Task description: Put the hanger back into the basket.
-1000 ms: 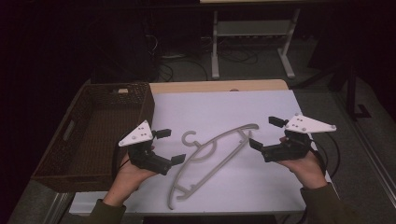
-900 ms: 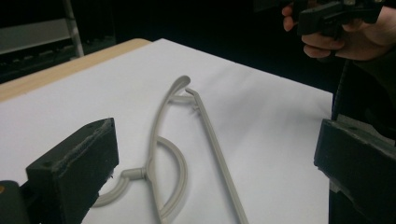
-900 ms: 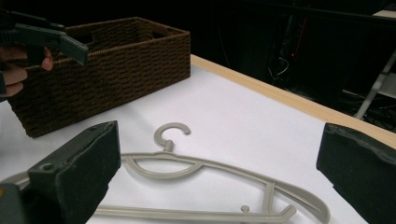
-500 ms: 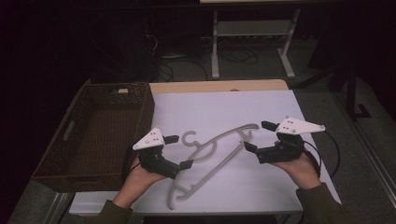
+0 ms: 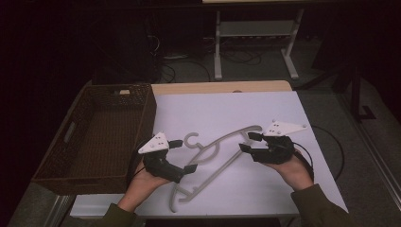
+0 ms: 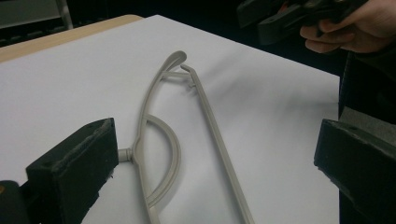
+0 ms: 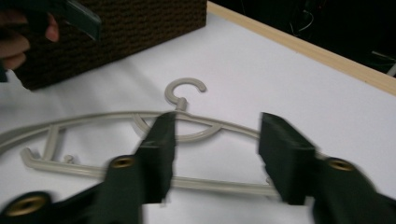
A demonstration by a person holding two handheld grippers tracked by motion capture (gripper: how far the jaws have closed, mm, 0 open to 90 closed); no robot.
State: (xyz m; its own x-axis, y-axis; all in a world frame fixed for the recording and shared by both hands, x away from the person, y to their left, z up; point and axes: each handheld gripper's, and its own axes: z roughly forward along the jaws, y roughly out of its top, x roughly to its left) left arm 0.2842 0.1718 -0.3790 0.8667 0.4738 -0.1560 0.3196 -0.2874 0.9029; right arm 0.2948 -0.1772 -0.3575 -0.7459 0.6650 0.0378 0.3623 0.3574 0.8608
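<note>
A grey plastic clothes hanger (image 5: 215, 163) lay flat on the white worktop (image 5: 265, 113), its hook pointing toward a dark wicker basket (image 5: 101, 137) that stood at the left edge. The left gripper (image 5: 182, 156) hovered by the hook end with its jaws spread wide and nothing between them. The right gripper (image 5: 249, 142), held in the person's right hand (image 5: 293, 170), sat near the hanger's far arm, also parted wide and empty.
</note>
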